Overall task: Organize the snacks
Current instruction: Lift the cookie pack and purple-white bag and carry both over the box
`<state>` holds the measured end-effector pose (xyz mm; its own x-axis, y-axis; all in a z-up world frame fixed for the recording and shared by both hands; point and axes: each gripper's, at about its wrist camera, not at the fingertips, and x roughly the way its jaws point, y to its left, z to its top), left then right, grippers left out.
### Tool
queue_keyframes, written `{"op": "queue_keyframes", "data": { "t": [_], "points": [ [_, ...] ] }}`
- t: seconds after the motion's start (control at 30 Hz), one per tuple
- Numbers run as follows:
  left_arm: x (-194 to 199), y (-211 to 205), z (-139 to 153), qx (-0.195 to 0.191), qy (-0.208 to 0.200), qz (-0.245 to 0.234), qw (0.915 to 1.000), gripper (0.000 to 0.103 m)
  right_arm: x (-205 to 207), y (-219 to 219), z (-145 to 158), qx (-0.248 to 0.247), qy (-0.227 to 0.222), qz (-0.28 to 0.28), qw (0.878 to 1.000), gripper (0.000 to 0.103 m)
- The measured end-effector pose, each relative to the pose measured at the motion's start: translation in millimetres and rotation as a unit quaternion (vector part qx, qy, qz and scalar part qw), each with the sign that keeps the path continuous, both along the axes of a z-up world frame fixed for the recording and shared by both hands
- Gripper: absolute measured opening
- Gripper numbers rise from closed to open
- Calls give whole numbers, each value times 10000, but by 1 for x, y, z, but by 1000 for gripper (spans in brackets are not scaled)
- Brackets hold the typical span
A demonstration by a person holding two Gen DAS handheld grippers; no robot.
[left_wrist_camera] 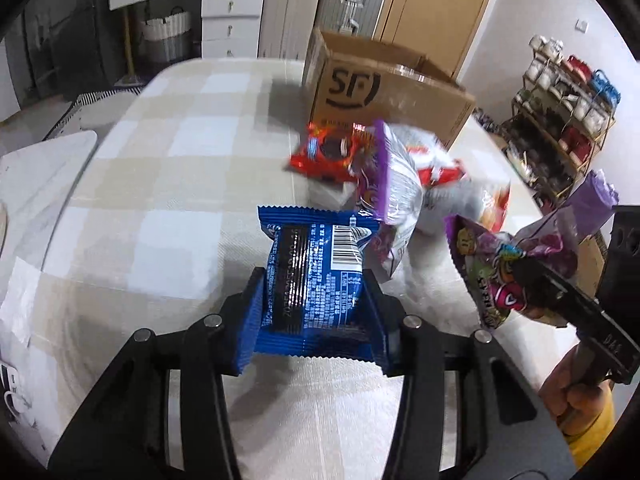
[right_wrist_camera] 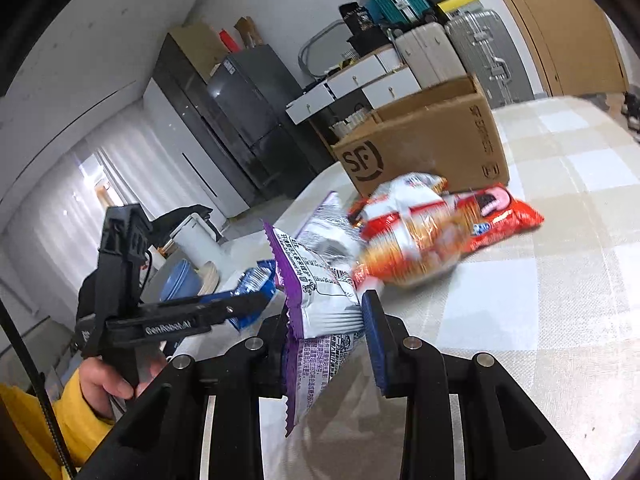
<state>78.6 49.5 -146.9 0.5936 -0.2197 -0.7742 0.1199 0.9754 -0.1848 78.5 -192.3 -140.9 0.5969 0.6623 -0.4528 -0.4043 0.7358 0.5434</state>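
My left gripper [left_wrist_camera: 314, 284] is shut on a blue snack packet [left_wrist_camera: 316, 276] and holds it above the table. My right gripper [right_wrist_camera: 326, 320] is shut on a purple-and-white snack bag [right_wrist_camera: 320, 300], lifted off the table; that bag also shows in the left wrist view [left_wrist_camera: 516, 276]. A pile of snacks lies in front of the open cardboard box [left_wrist_camera: 384, 92]: a red cookie pack [left_wrist_camera: 328, 152], a purple-edged white bag [left_wrist_camera: 396, 176] and an orange-and-white bag [right_wrist_camera: 416, 248]. The box also shows in the right wrist view [right_wrist_camera: 432, 140].
The table [left_wrist_camera: 168, 184] has a beige checked cloth. A white chair [left_wrist_camera: 36, 184] stands at its left edge. Drawers and suitcases [left_wrist_camera: 352, 4] stand behind, a shoe rack [left_wrist_camera: 560, 112] at right. The left gripper and the hand show in the right wrist view [right_wrist_camera: 248, 304].
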Motion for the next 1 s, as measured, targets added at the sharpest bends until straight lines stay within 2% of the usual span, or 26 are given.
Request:
{"op": "queue_keyframes", "data": {
  "t": [0.33,0.6,0.73,1.0],
  "points": [
    [-31,1,52,-354,-625,-192,9972,42,-14,-2,56,113,-381,-191,9990,30],
    [-55,-10,88,-372,-1140,-365,9921,42,-26,0,86,232,-489,-266,9982,30],
    [-62,-14,94,-300,-1082,-406,9928,42,-31,-3,94,251,-520,-359,9977,30],
    [-73,-19,105,-264,-1223,-489,9909,42,-30,-11,98,397,-404,-419,9975,30]
  ]
}}
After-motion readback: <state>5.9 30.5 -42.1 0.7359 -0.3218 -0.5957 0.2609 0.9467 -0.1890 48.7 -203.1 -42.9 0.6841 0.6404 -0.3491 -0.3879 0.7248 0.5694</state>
